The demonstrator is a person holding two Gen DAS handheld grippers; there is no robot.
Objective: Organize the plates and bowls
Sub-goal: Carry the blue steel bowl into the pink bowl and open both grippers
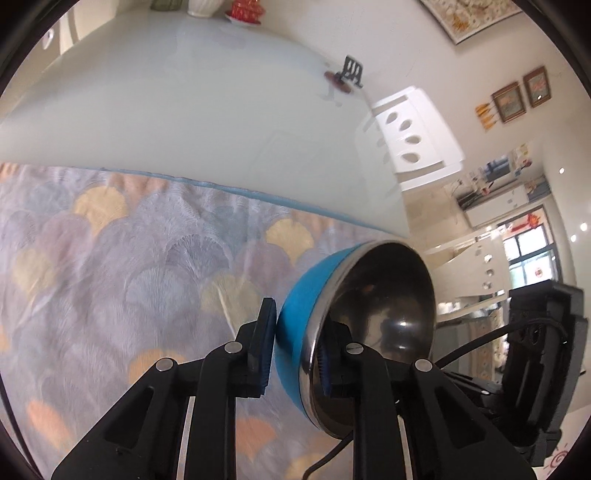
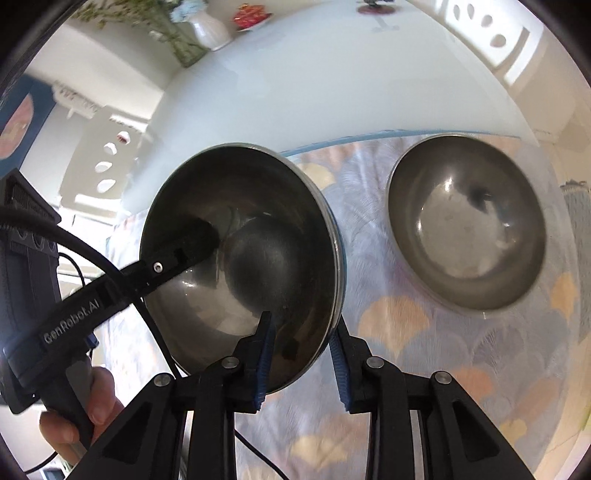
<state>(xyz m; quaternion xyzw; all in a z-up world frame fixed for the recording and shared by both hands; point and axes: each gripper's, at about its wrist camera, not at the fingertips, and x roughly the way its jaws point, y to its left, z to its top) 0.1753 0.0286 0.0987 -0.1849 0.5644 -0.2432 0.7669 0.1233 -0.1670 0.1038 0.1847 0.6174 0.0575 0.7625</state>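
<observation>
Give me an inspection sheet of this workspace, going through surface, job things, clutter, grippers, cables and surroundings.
Surface: white table, patterned cloth over its near part.
Job's things: blue steel bowl tilted, gripped at its rim from two sides; second steel bowl upright on the cloth.
Clutter: white vase, red dish, small black stand at the far edge.
Grippers: left gripper and right gripper each clamp the blue bowl's wall.
Cables: black cable by the opposite gripper.
Surroundings: white chairs, framed pictures, window.
</observation>
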